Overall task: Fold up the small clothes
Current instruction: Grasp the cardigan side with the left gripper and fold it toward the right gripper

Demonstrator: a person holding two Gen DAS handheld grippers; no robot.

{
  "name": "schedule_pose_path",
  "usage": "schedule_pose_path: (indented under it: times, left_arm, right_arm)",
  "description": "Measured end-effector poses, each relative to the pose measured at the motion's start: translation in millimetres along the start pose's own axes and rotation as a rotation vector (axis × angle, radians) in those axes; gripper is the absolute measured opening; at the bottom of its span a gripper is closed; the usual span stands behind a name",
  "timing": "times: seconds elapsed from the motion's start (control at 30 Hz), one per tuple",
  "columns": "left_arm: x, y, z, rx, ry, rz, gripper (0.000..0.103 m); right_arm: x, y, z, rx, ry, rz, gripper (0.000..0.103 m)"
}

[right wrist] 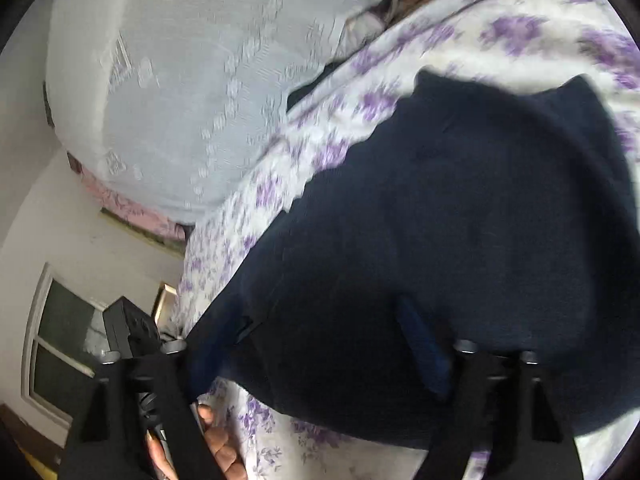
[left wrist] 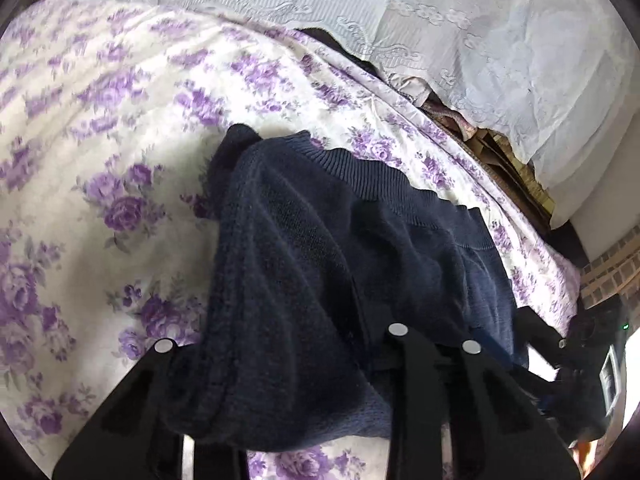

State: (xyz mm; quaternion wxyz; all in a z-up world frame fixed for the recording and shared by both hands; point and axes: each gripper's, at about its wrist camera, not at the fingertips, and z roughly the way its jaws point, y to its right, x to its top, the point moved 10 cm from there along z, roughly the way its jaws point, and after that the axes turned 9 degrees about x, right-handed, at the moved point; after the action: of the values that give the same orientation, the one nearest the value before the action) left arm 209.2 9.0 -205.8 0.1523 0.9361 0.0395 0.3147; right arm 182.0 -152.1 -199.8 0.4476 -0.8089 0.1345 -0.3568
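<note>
A dark navy knit sweater (left wrist: 320, 248) lies bunched on a white bedspread with purple flowers (left wrist: 120, 128). Its ribbed hem runs across the far side. My left gripper (left wrist: 280, 344) has its fingers spread wide, with a fold of the sweater bulging between them. In the right wrist view the same sweater (right wrist: 460, 220) fills the centre and right. My right gripper (right wrist: 320, 350) also has its fingers far apart, with sweater cloth lying between and over them. The other gripper's fingers (left wrist: 472, 350) show close beside the left one.
A pale blue-white lace cover (left wrist: 400, 12) lies over a heap at the far side of the bed. The bed's edge (left wrist: 552, 264) drops off at the right, with tiled floor below. A window (right wrist: 60, 340) and white wall are at the left. A hand (right wrist: 216, 444) shows below.
</note>
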Motion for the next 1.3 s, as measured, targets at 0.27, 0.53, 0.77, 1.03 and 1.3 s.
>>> schedule_pose_path:
  times: [0.27, 0.53, 0.77, 1.03, 1.3]
  left_arm:
    - [9, 24, -13, 0.143, 0.052, 0.169, 0.026]
    - [17, 59, -31, 0.241, 0.131, 0.307, 0.024]
    - [15, 94, -42, 0.25, 0.171, 0.376, 0.023]
    - [-4, 148, -47, 0.206, 0.203, 0.491, 0.022]
    - [-43, 186, -28, 0.161, 0.171, 0.587, 0.02]
  right_arm:
    - [31, 8, -60, 0.024, 0.124, 0.025, 0.081]
    - [43, 20, -69, 0.097, 0.142, 0.131, 0.081]
    - [35, 12, -57, 0.197, 0.098, 0.189, 0.081]
    - [35, -1, -55, 0.349, 0.08, 0.266, 0.081]
    - [41, 10, -59, 0.462, 0.083, 0.366, 0.082]
